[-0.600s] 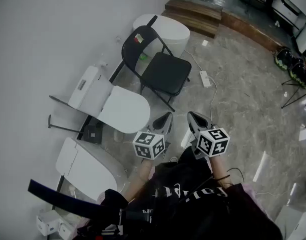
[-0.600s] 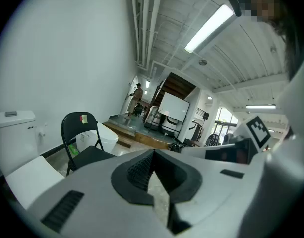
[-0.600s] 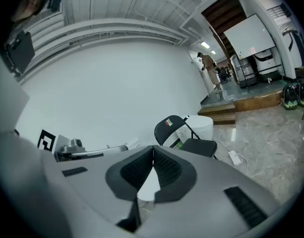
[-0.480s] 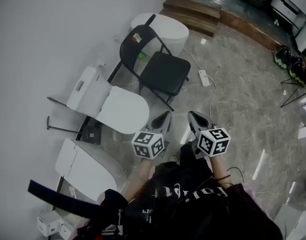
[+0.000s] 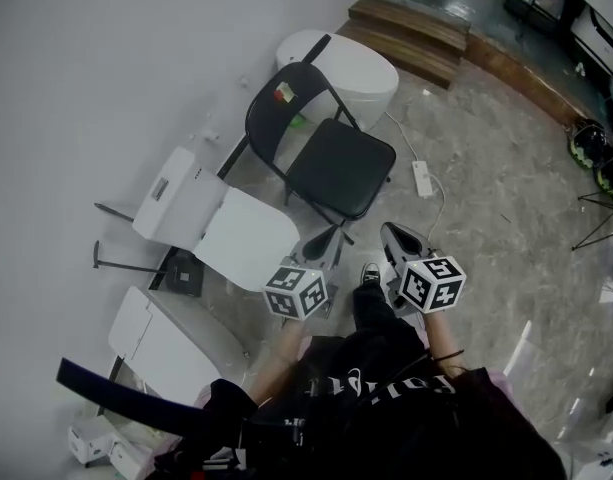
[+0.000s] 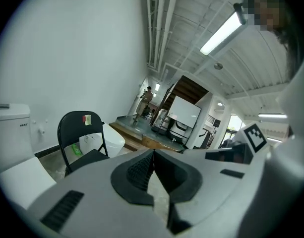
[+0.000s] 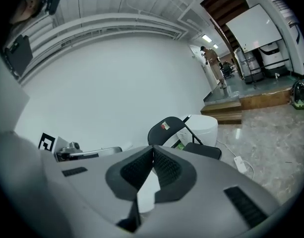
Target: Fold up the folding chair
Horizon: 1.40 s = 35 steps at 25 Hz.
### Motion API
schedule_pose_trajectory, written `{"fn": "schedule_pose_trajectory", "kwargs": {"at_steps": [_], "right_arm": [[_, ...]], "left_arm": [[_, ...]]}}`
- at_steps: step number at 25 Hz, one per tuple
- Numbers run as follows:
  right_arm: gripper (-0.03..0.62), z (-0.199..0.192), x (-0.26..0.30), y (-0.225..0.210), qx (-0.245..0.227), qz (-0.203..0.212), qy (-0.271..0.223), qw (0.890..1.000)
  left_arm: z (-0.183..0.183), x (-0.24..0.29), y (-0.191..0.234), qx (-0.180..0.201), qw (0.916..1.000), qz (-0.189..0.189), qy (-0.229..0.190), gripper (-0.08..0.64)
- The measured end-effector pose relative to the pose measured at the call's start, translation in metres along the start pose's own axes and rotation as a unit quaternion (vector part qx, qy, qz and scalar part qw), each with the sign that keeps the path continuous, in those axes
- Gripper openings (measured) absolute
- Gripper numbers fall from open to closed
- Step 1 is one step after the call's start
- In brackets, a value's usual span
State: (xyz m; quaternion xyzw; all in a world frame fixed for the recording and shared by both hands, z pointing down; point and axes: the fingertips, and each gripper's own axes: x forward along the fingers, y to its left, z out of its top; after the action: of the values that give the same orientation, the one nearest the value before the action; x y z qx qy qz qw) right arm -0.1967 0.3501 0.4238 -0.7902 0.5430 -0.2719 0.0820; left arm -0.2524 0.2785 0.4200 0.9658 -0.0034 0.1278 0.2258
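Folding chair (image 6: 75, 133), legs partly behind left claw (image 6: 152, 153)

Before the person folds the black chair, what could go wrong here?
1. The left tool and right tool are shut and empty; unless opened, they may only push the folding chair.
2. A toilet stands close beside it; the folding frame might hit it.
3. The power strip cable on the floor could catch a foot.
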Motion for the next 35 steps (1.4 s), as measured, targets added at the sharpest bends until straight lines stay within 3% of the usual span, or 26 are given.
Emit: {"fn": "schedule_pose_trajectory", "kwargs": {"at_steps": [8,13,25,30,35], "right_arm": [[0.014,0.071,0.089,-0.067,-0.013,0.046,0.021,0.999],[0.014,0.095,0.129,-0.101,-0.014,0.067,0.036,0.997],[0.014,0.082,0.182,-0.130,0.031,0.078,0.074,0.994],[0.014,0.089,0.204,-0.130,0.049,0.078,0.055,0.994],[0.014,0.087,0.237,-0.130,0.065,0.045,0.056,0.995]], "left_arm": [[0.050,0.112,0.036,-0.008,0.9994,0.034,0.005,0.003],[0.068,0.155,0.050,-0.008,0.9984,0.055,0.011,0.003],[0.086,0.186,0.107,0.004,0.9954,0.081,0.052,0.008],[0.109,0.201,0.158,0.012,0.9955,0.074,0.059,0.071],[0.145,0.207,0.229,0.049,0.9933,0.077,0.071,0.097]]}}
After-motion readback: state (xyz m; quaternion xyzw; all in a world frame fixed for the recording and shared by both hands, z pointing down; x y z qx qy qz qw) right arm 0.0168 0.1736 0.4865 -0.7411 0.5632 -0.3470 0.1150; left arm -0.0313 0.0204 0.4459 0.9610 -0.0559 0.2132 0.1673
